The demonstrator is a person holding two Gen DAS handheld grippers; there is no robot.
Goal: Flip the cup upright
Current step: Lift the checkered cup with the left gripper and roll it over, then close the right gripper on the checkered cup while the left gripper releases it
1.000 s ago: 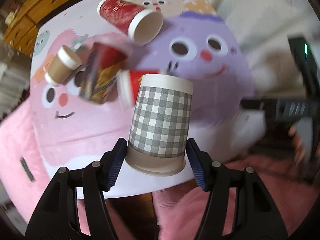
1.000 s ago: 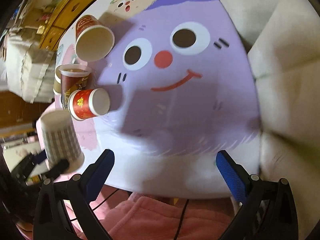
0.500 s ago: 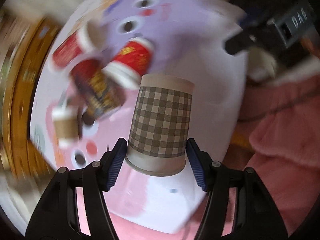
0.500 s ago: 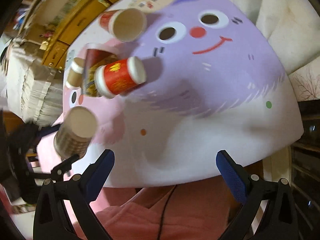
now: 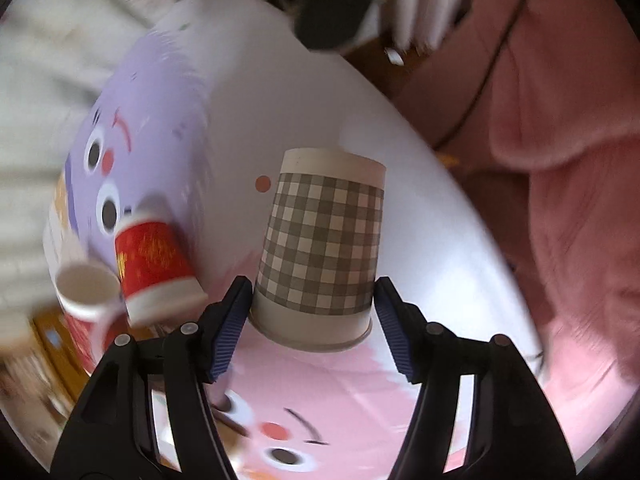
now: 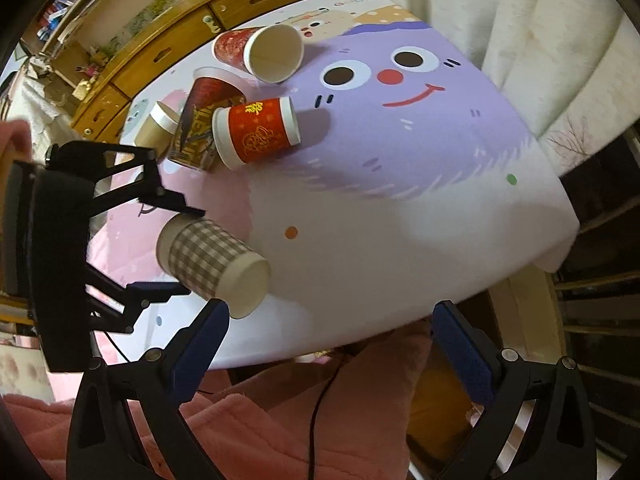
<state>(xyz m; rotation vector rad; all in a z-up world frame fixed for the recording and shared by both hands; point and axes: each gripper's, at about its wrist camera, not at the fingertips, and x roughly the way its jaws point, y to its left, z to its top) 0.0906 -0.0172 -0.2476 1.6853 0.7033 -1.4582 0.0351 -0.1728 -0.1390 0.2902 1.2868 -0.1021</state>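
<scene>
My left gripper (image 5: 312, 320) is shut on a grey checked paper cup (image 5: 320, 248) near its rim and holds it in the air above the table's near left part. In the right wrist view the checked cup (image 6: 212, 260) lies tilted on its side in the left gripper (image 6: 180, 252), its closed base pointing toward the camera. My right gripper (image 6: 332, 340) is open and empty, low at the table's front edge, just right of the cup.
The table (image 6: 400, 220) has a cartoon-face cloth. Several cups lie on their sides at the back left: a red cup (image 6: 256, 134), a red cup with open mouth (image 6: 260, 54), a dark patterned cup (image 6: 200, 120), a small brown cup (image 6: 154, 128). A wooden cabinet (image 6: 160, 40) stands behind.
The left gripper has rotated with the checked cup, turning it from base-up toward lying sideways. The right gripper has pulled back and risen a little, staying open.
</scene>
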